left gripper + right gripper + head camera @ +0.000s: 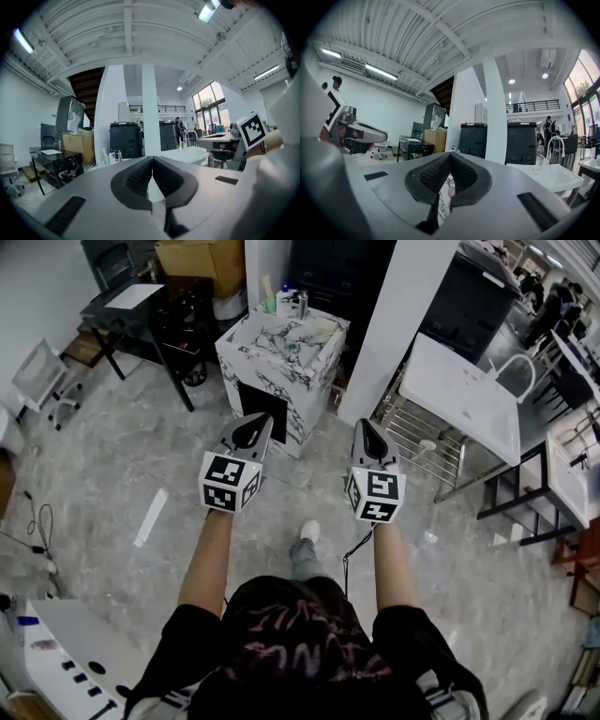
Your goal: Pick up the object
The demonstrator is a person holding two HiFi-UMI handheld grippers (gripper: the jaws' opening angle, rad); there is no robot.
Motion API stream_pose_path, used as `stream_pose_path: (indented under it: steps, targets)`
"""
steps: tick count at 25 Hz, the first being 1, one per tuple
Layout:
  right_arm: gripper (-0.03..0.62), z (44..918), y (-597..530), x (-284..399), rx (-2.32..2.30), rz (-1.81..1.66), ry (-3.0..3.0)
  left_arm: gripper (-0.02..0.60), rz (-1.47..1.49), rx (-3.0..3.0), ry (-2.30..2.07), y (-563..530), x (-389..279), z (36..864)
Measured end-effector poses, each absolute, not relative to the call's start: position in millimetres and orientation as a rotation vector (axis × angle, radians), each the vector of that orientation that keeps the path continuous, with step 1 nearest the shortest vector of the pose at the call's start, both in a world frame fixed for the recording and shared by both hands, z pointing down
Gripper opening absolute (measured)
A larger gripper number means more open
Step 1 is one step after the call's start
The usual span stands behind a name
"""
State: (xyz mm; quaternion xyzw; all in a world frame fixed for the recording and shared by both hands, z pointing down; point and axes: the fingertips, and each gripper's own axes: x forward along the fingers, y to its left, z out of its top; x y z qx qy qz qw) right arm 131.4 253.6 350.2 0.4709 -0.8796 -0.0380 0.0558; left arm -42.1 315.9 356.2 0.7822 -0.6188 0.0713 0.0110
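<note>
Left tongs [251,432] and right tongs [370,439] side by side at mid-frame in the head view, each closed tip to tip with nothing between. Marbled bench [281,343] at upper centre, well apart from both. Object probably among the small bottles [292,304] along its far edge; impossible to say which.

For a clean approach: step nearer first, commit one arm, open wide before arriving, come in level at the item's height, keep clear of its neighbours.

Only from the head view: bench top and the gap left to close. Only from the left gripper view: small bottles [114,157] side-on, just left of the tips, plus the other marker cube [255,130] at right.
</note>
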Motion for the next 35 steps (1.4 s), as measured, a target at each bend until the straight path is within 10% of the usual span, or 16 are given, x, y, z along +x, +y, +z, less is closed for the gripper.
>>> stream_pose_path:
  steps: [35]
  targets:
    - [0.015, 383.4, -117.8, 80.1, 1.33, -0.043, -2.7, 0.017, 0.262, 2.374, -1.948, -57.4, -94.9, 373.8]
